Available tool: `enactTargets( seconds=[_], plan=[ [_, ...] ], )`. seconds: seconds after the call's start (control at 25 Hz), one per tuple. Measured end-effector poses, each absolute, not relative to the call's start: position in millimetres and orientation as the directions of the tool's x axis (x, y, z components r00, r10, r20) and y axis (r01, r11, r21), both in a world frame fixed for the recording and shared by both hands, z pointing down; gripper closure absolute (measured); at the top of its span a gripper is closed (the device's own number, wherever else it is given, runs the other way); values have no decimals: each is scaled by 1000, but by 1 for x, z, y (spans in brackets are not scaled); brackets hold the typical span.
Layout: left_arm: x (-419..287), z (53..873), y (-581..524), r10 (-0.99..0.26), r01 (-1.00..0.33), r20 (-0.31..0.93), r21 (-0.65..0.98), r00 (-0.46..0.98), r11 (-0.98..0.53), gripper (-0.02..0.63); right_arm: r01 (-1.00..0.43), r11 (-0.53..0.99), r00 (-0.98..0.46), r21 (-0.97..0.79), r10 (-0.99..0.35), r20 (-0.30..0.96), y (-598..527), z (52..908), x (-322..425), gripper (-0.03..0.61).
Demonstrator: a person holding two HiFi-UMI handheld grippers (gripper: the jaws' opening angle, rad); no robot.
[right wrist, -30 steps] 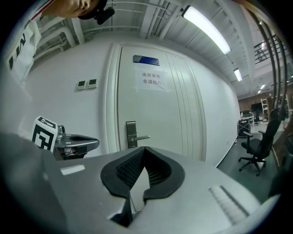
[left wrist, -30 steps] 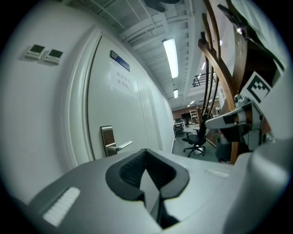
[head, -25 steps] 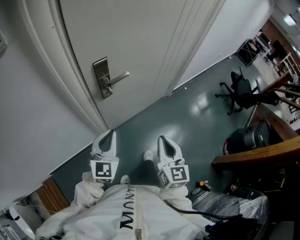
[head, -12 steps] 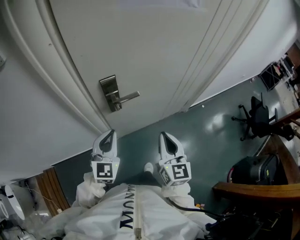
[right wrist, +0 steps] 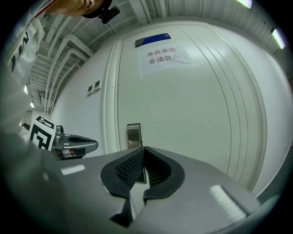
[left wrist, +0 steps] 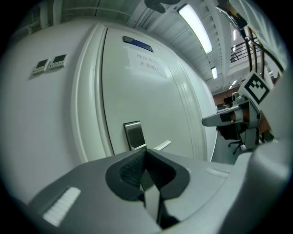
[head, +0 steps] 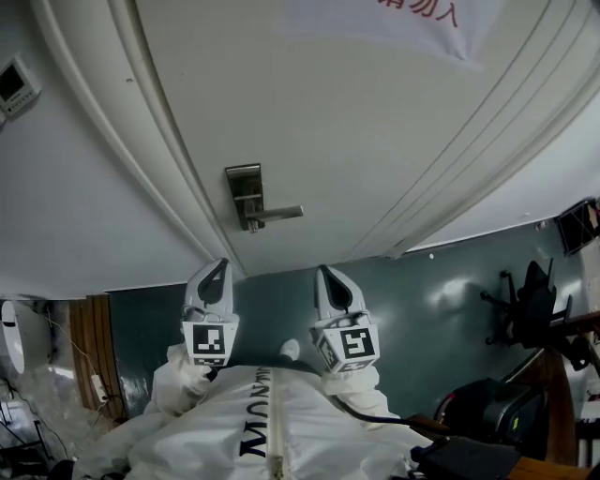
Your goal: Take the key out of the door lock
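Note:
A steel lock plate [head: 246, 190] with a lever handle [head: 278, 215] sits on the white door [head: 375, 141]. A small part sticks out of the plate under the lever, too small to tell as a key. My left gripper [head: 222, 266] and right gripper [head: 323, 272] are side by side near my body, well short of the door, both shut and empty. In the left gripper view the lock plate [left wrist: 133, 135] and lever [left wrist: 161, 146] rise just above the closed tips [left wrist: 145, 151]. The right gripper view shows the plate [right wrist: 133, 135] above its tips [right wrist: 143, 149], partly hidden by them.
A paper notice [head: 394, 19] hangs high on the door. A wall control panel [head: 17, 82] is at the upper left. A wooden object [head: 89, 347] stands at the left, an office chair [head: 530, 305] on the dark green floor at the right.
The head view has swung up toward the door: the lock now sits lower and more central, the chair and desks have slid off right. Both grippers keep their place, shut.

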State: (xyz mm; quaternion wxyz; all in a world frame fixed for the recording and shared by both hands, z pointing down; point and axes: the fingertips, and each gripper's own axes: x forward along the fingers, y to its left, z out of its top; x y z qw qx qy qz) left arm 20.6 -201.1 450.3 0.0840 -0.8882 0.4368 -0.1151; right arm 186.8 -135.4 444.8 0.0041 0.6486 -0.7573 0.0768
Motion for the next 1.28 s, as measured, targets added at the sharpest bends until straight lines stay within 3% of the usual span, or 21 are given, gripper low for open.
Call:
enactTargets(
  seconds=[0.56,1.28],
  plan=[
    [-8,460,-214,-885,-848,160,-252,438,-466,614,-936,330,-343,-125,-933,107,-184,456,162,578],
    [-42,453,-275,-860,-827,143,-236,489,-510,614,-969,236,-243,-74,-963,118,-240,444,141,578]
  ],
)
